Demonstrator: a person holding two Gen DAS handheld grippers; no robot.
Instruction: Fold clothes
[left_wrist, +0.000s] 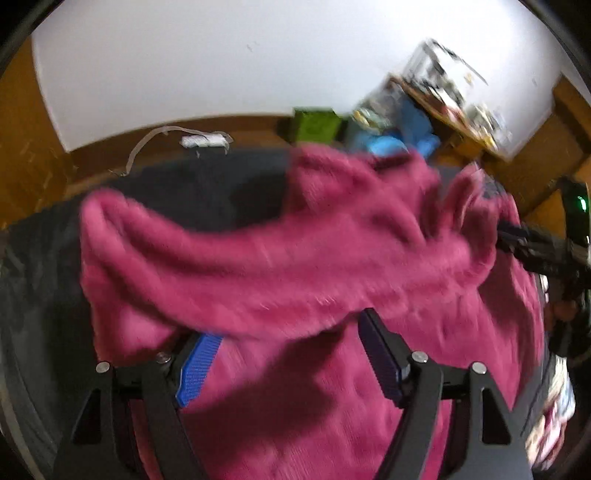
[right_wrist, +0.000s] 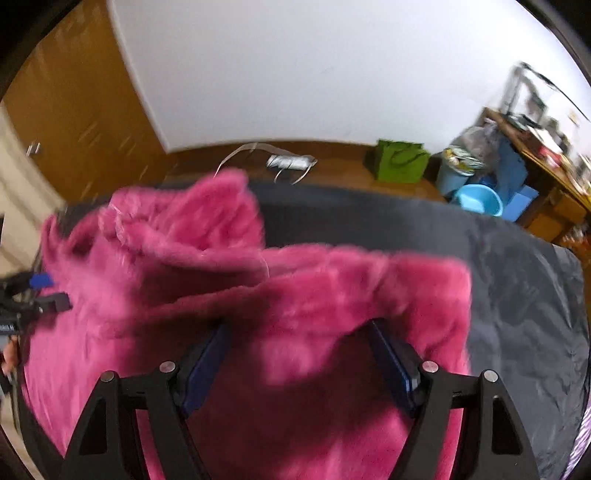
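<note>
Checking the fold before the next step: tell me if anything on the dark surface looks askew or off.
The pink fleece garment lies bunched on the dark cover, its folded-over flap rumpled with uneven edges, not squared. Both claws are open, holding nothing. No damage shows, though the views are blurred.

Left gripper (left_wrist: 291, 332): black angular frame, round silver screw heads at the pivots, ribbed blue finger pads (left_wrist: 197, 367). Right gripper (right_wrist: 299, 343): same black frame and silver screws, darker navy pads (right_wrist: 391, 362); a small green light shows on its body in the left view.
</note>
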